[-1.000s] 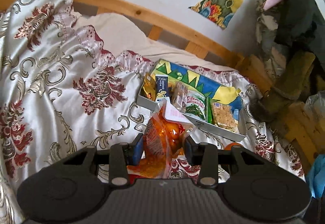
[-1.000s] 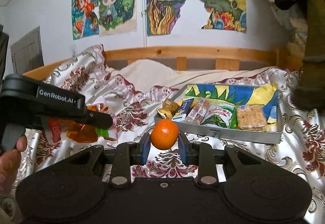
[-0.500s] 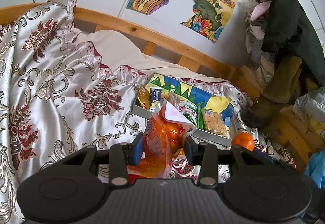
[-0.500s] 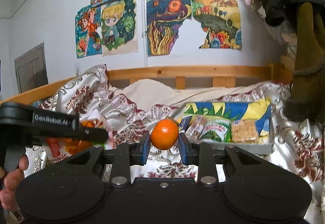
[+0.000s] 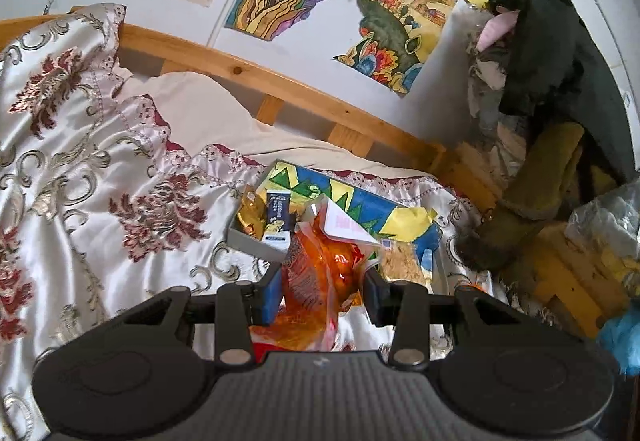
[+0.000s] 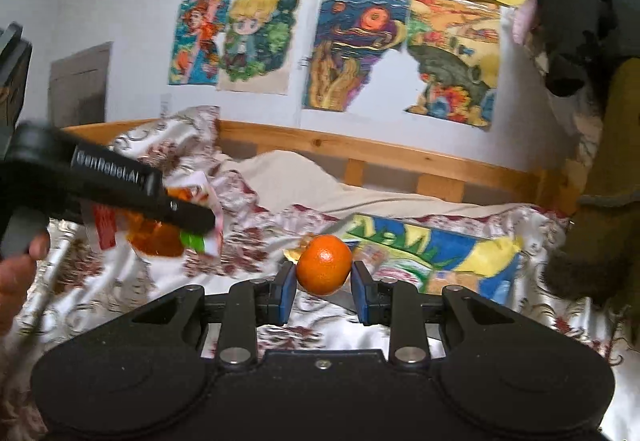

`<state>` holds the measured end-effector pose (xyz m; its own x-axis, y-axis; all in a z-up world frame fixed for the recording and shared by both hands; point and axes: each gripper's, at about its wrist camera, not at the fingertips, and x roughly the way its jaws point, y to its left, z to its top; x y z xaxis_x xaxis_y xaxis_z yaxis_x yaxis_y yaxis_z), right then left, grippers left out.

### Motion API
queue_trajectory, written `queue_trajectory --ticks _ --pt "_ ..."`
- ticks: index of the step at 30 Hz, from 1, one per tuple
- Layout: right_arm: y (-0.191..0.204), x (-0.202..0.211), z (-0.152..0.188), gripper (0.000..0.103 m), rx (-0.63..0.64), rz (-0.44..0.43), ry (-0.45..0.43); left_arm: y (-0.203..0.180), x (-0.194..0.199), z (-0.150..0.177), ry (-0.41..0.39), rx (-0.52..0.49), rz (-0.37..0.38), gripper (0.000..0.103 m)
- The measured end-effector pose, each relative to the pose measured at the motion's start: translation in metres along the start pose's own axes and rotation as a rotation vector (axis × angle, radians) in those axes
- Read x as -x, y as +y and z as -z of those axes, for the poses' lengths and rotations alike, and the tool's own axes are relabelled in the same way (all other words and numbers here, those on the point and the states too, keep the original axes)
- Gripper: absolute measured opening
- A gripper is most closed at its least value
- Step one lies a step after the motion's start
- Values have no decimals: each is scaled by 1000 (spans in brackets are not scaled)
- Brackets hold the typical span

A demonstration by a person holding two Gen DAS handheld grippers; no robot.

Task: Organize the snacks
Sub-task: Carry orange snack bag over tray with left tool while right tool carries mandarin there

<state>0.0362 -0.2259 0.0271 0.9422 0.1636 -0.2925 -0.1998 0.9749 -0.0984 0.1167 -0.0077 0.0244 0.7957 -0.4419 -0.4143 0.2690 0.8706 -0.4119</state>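
Right wrist: tangerine (image 6: 324, 270) pinched btwn right gripper (image 6: 323, 294) pads; left gripper (image 5: 320, 291) clamped on orange snack bag (image 5: 320, 273).

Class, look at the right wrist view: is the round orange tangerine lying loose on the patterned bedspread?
No: the round orange tangerine is clamped between the right gripper's blue pads, held above the bedspread.

Bright drawings (image 6: 352, 53) fill the upper wall; a wooden headboard (image 6: 380, 153) crosses mid-frame above the patterned bedspread (image 5: 80, 169).
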Motion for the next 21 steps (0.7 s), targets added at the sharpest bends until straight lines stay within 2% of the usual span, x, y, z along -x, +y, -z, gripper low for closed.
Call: queue_trajectory --ticks 9,16,21 --pt "-32 -43 15 31 -36 63 -15 -33 -64 -23 -10 -14 36 44" --pt "-73 -81 20 31 -1 230 -13 -50 -130 -28 -9 -13 71 44" --pt "-103 -102 23 32 -17 310 10 -54 -173 -27 13 6 80 44"
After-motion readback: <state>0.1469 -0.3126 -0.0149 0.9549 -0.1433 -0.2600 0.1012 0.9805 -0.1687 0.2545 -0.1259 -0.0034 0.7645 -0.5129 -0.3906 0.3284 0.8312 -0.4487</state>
